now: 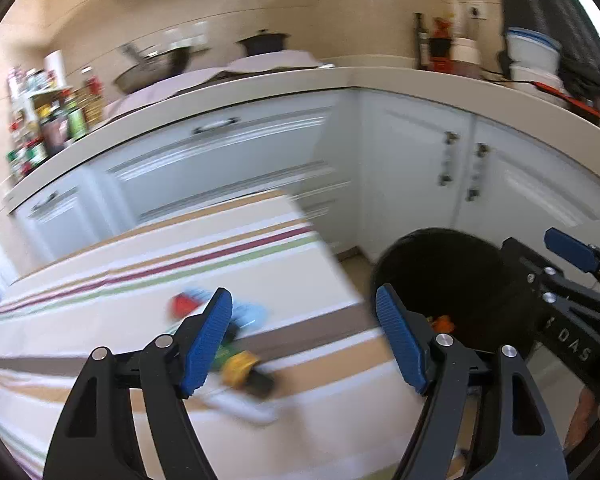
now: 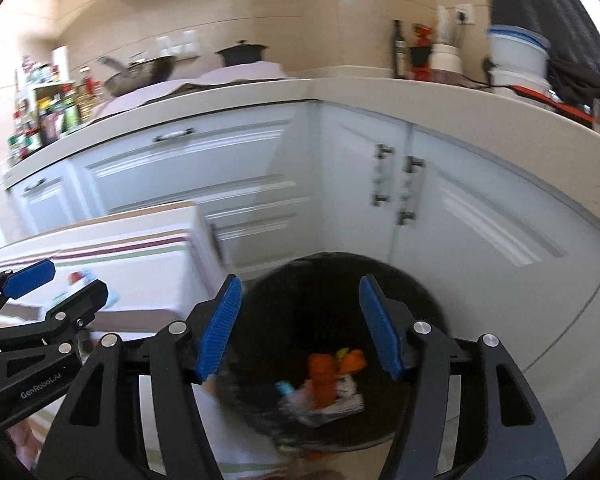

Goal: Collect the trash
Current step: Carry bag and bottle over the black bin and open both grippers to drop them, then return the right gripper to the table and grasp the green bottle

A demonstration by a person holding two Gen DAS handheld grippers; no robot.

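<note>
The left hand-held gripper (image 1: 304, 332) is wide open. Its two blue pads (image 1: 208, 340) are far apart and hold nothing. It hangs over the near edge of the striped surface (image 1: 100, 292), and touches nothing that I can see.

The right hand-held gripper (image 2: 300, 324) is wide open too. It holds nothing. It hangs right over the black bin (image 2: 420, 304), which stands on the floor beside the striped surface and in front of the white cupboards (image 2: 480, 220).

There is one bin. Inside it lies a small heap of trash (image 2: 328, 384). I can pick out two orange things, one bit of yellow, one small blue bit and some white wrappers. The heap is blurry, so I cannot count it for sure.

More trash is on the striped surface. In the left view there is one dark bottle with a yellow cap (image 1: 242, 366), lying on its side near the edge, just under the left pad. One red thing (image 1: 182, 304) and one light blue thing (image 1: 248, 314) lie just behind it, touching each other. One white thing (image 1: 244, 406) lies next to the bottle, closer to the camera. All of these are blurry.

There are two hand-held grippers and each has two blue pads. On the long surface behind stand a dark pot with a lid (image 1: 264, 42) and one pan (image 1: 156, 66).
</note>
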